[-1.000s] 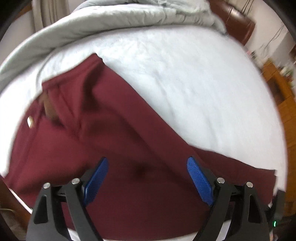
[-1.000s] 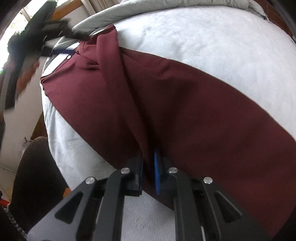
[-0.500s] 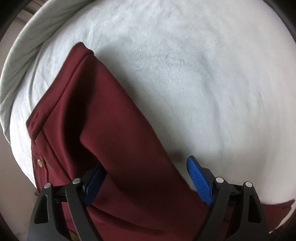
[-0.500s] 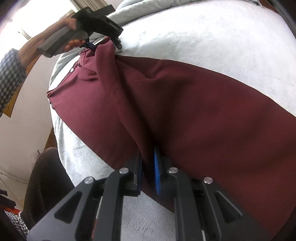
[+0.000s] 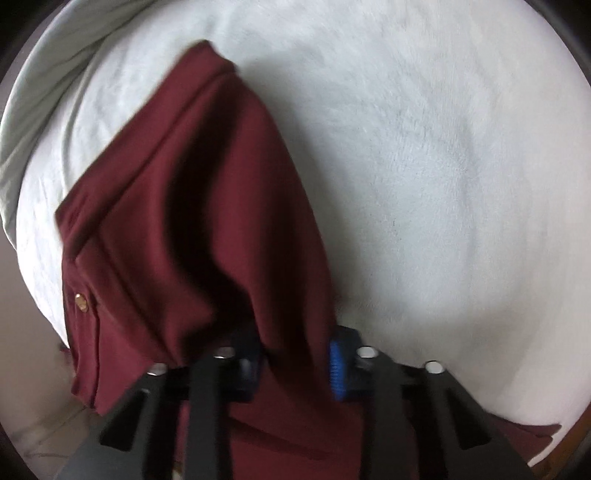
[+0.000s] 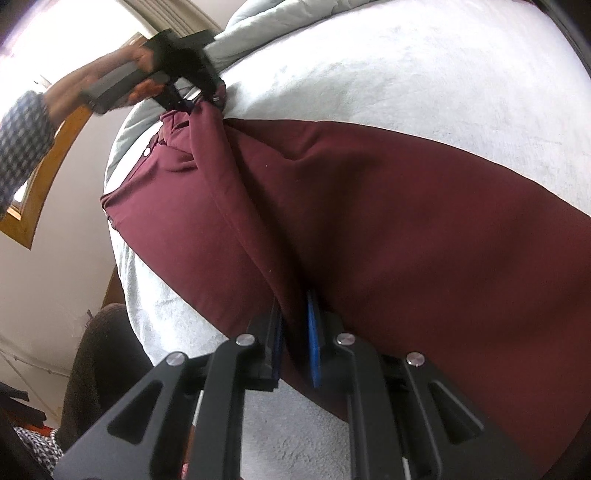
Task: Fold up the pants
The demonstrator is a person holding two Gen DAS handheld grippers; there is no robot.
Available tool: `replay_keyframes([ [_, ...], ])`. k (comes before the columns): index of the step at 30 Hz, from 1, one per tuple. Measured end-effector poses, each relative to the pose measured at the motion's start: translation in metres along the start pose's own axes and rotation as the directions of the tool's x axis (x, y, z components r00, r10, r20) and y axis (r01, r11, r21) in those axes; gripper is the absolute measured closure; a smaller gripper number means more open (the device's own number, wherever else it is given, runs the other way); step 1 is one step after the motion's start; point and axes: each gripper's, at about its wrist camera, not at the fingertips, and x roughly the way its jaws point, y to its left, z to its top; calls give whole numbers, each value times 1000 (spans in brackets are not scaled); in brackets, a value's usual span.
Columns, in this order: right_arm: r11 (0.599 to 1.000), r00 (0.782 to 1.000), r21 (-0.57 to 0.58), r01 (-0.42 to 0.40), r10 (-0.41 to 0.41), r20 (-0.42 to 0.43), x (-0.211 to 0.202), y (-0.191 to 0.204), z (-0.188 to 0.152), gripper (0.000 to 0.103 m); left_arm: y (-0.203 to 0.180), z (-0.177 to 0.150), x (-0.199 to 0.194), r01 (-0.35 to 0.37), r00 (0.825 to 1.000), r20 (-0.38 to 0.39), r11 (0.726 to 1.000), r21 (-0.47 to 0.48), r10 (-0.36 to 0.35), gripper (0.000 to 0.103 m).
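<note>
Dark red pants [image 6: 388,221] lie across a white fleece bed cover. My right gripper [image 6: 293,338] is shut on a raised fold of a pant leg near the bed's front edge. My left gripper [image 5: 295,363] is closed on a bunched ridge of the pants [image 5: 192,229] near the waistband, which hangs from it. A brass button [image 5: 80,302] shows on the waistband. In the right wrist view the left gripper [image 6: 207,98] grips the waistband end at the far left, held in a hand.
The white fleece cover [image 5: 443,166] spreads to the right and beyond the pants. A grey duvet [image 6: 280,26] is bunched at the far side. The bed's edge [image 6: 140,291] drops off at the left, with a dark brown seat [image 6: 99,362] beside it.
My left gripper has narrowed from wide open onto the waistband fabric and lifted it into a ridge. My right gripper has stayed shut on the leg fold.
</note>
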Motion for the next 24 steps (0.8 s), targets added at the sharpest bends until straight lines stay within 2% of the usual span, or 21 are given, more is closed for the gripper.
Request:
replay_keyframes([
  [2,1000,1000,7,-5,5,6,-7,-7,0,93,10,-15,-17,49,995,83,999,-9,-48,83],
  [5,1000,1000,7,0,0,12,-11,-6,-1,92,32,-59,-45,114,966,235,993,0,-111,84],
  [6,1000,1000,3,4,-4,14,-13,-5,-1,91,40,-72,-53,140,948,287,990,1,-134,84],
  [10,1000,1000,2,8,-8,22,-18,-6,-1,91,87,-146,-68,219,852,484,975,17,-200,84],
  [14,1000,1000,8,19,-19,15,-19,-6,-2,91,129,-197,-49,335,775,572,942,-12,-268,84],
  [18,999,999,2,46,-46,7,-17,-1,-4,89,152,-226,-14,399,730,617,916,-34,-295,83],
  [20,998,998,-4,60,-60,8,-17,2,-4,88,161,-235,6,438,728,605,898,-49,-323,82],
  [21,997,998,-14,70,-70,6,-16,4,-3,88,162,-239,13,465,723,603,883,-63,-338,79],
  [23,997,997,-17,80,-80,4,-15,7,-4,84,171,-236,21,484,725,595,871,-81,-347,75],
  [24,997,997,-10,77,-77,0,-16,7,-4,82,177,-235,21,489,722,599,868,-87,-347,60],
])
